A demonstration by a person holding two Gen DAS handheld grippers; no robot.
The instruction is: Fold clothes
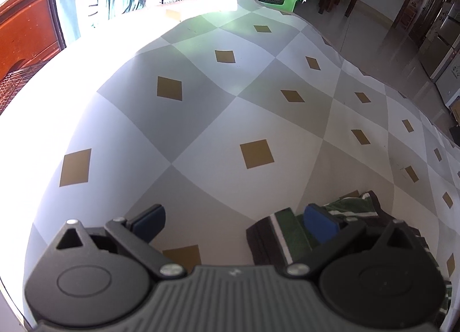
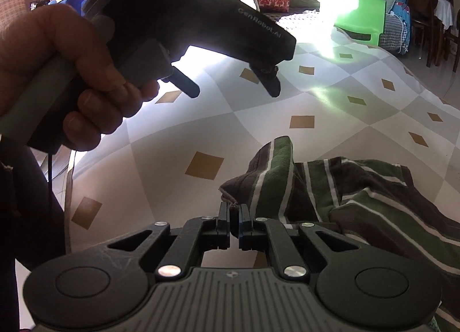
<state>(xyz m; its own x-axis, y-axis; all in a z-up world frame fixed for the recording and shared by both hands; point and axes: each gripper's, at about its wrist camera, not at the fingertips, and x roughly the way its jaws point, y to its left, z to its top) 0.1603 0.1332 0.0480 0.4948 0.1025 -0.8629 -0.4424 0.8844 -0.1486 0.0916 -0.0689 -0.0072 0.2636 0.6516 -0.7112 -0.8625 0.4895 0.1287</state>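
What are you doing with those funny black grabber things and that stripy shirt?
A person is folding clothes with a two-finger gripper in each hand. The right gripper is shut on an edge of the green striped shirt, which lies crumpled on the checked tablecloth. The left gripper, held in the person's hand, is open and hovers over the cloth with nothing in it. The shirt is not folded yet.
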